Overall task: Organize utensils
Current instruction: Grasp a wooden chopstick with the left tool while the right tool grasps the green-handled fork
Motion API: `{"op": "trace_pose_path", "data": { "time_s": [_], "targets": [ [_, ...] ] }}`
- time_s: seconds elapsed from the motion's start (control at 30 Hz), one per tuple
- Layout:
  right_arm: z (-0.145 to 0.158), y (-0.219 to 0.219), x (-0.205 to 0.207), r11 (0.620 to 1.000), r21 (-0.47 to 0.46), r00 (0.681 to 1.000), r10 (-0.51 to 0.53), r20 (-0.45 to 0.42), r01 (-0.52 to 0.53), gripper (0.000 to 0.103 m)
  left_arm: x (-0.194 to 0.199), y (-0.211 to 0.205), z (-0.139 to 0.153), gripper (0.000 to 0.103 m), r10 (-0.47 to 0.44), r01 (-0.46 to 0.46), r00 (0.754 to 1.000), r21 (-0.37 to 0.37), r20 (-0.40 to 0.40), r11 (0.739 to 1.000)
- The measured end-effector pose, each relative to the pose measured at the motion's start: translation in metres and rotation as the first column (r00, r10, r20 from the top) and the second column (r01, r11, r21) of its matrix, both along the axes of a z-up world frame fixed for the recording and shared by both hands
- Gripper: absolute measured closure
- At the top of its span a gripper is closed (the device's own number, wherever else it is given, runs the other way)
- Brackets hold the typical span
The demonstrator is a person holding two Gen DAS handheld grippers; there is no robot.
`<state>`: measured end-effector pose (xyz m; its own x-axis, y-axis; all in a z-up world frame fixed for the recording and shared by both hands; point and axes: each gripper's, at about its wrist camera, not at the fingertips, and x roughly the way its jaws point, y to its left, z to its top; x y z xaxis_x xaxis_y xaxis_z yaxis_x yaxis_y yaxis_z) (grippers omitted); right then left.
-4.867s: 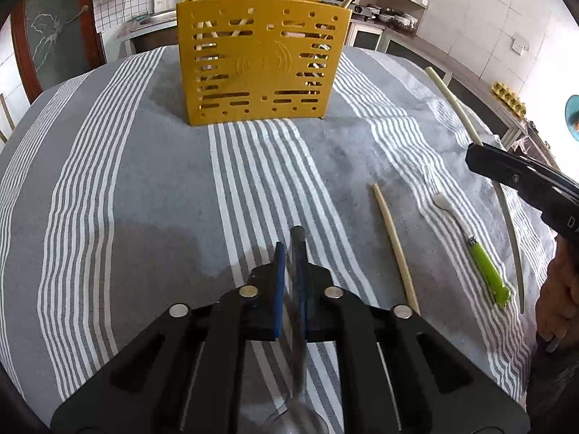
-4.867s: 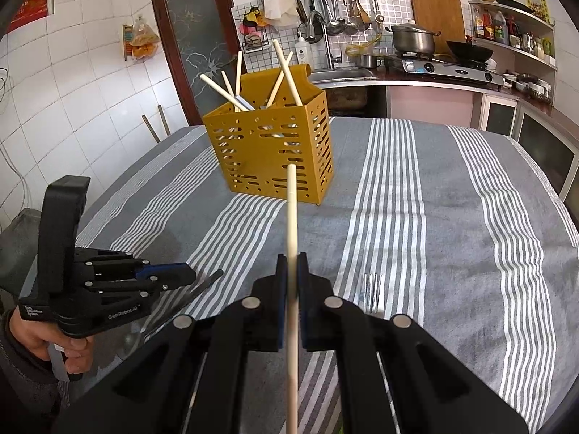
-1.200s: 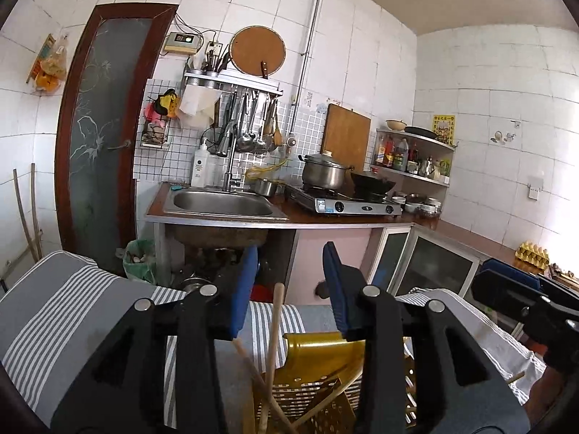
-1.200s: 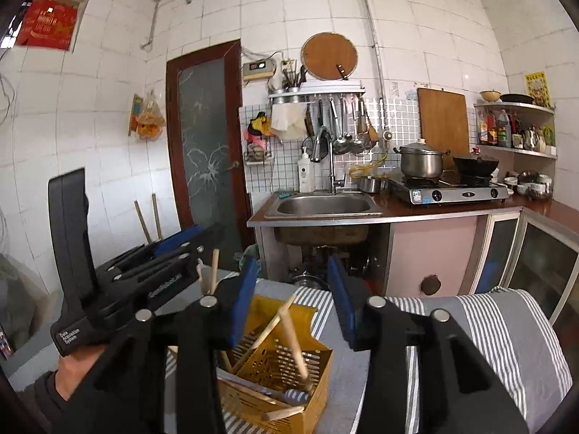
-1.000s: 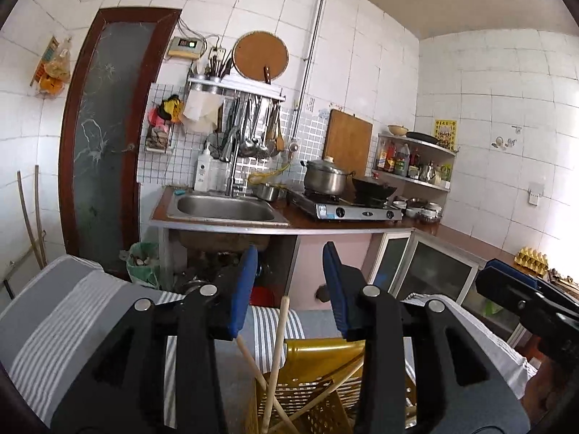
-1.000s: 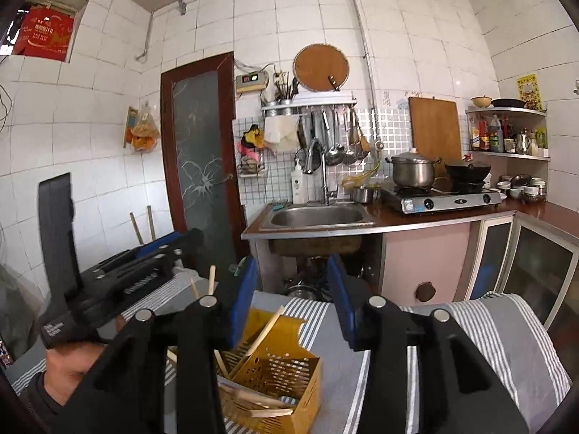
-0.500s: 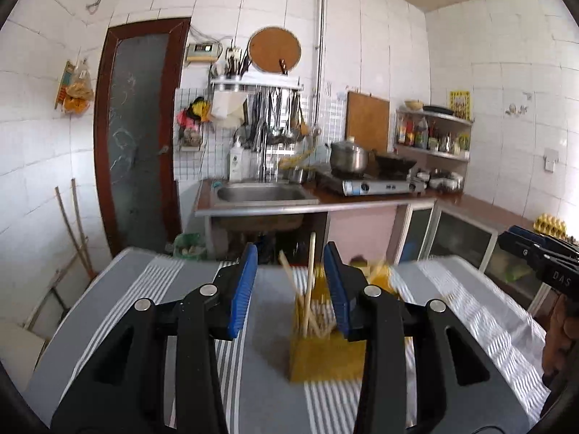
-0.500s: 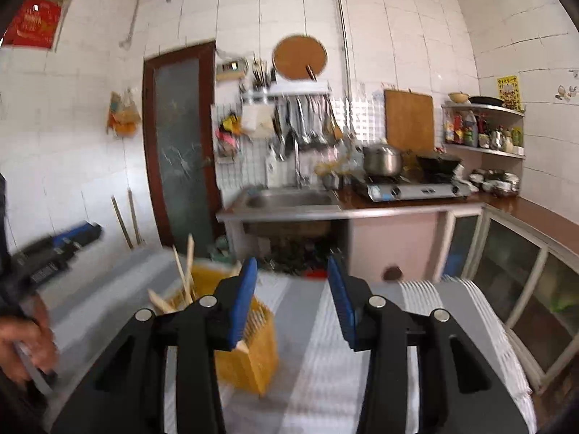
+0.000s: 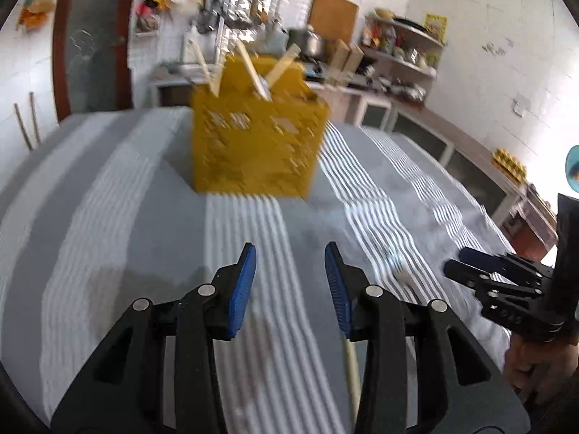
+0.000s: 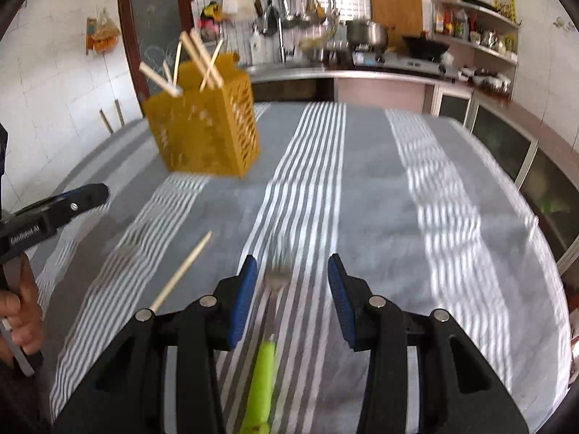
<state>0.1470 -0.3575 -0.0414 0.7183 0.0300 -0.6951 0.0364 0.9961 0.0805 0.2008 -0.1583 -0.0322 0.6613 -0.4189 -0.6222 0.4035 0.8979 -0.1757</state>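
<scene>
We had the right gripper (image 10: 291, 282) with fingers spread, empty, straddling the green-handled fork (image 10: 261, 379), its long axis running along them; left gripper (image 9: 289, 275) likewise beside the chopstick (image 9: 353, 372).

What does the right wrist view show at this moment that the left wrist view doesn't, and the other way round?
Only the right wrist view shows the green-handled fork whole, lying between the open right gripper fingers, and the left gripper from outside. Only the left wrist view shows the open, empty left gripper head-on, with one chopstick by its right finger. Both show the yellow utensil holder with chopsticks standing in it on the striped tablecloth.
</scene>
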Motion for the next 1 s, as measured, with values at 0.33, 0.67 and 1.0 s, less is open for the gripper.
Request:
{"op": "trace_pose_path", "data": {
  "time_s": [0.33,0.67,1.0],
  "targets": [
    [-0.025,0.013,0.009,1.000,-0.019,0.996,0.018,-0.090,-0.019,0.067,-0.014,-0.030,-0.038,0.064,-0.078,0.084,0.993,0.068,-0.087,0.994],
    [-0.039,0.015,0.031,0.999,-0.004,0.984,0.041,-0.176,-0.043,0.081,0.011,-0.057,-0.060,0.064,-0.135,0.157,0.974,0.112,-0.185,0.981],
    [-0.042,0.013,0.028,0.996,-0.075,0.978,0.037,-0.204,-0.054,0.096,0.030,-0.061,-0.067,0.092,-0.132,0.168,0.977,0.221,-0.170,0.961]
  ]
}}
